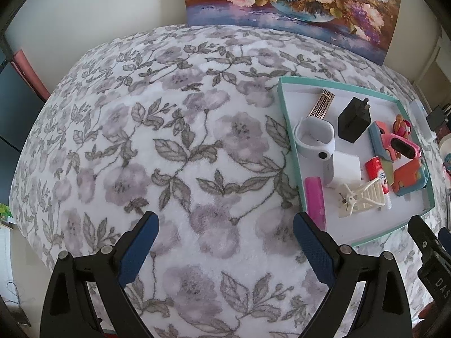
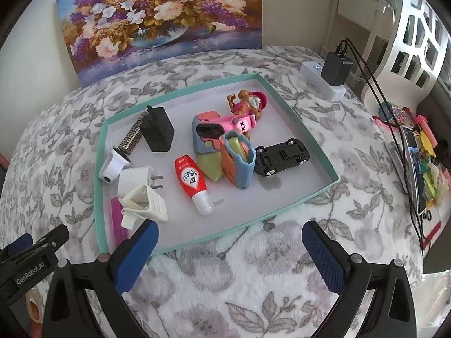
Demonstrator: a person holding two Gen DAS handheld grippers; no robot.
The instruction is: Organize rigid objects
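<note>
Both tongs stand wide open with nothing between their blue pads. The left tongs (image 1: pixel 225 242) hover over bare floral blanket (image 1: pixel 169 140), with the teal-rimmed tray (image 1: pixel 284 112) off at about 2 o'clock. The right tongs (image 2: pixel 229 249) hang just short of the tray's (image 2: pixel 103 169) near rim, which lies at 12 o'clock.

All the rigid objects lie inside the tray. In the right wrist view, a black charger (image 2: pixel 157 132) stands at 10 o'clock beside a patterned metal bar (image 2: pixel 132 136). A white plug adapter (image 2: pixel 135 178) and a cream hair claw (image 2: pixel 146 205) lie near the left wall, with a pink strip (image 2: pixel 117 219) along that wall. A red tube with a white cap (image 2: pixel 193 183) lies mid-tray. An upturned black toy car (image 2: pixel 282 156) sits at 1 o'clock, and a cartoon figurine (image 2: pixel 249 102) at the far side.

A flower painting (image 2: pixel 163 19) leans against the wall behind.
</note>
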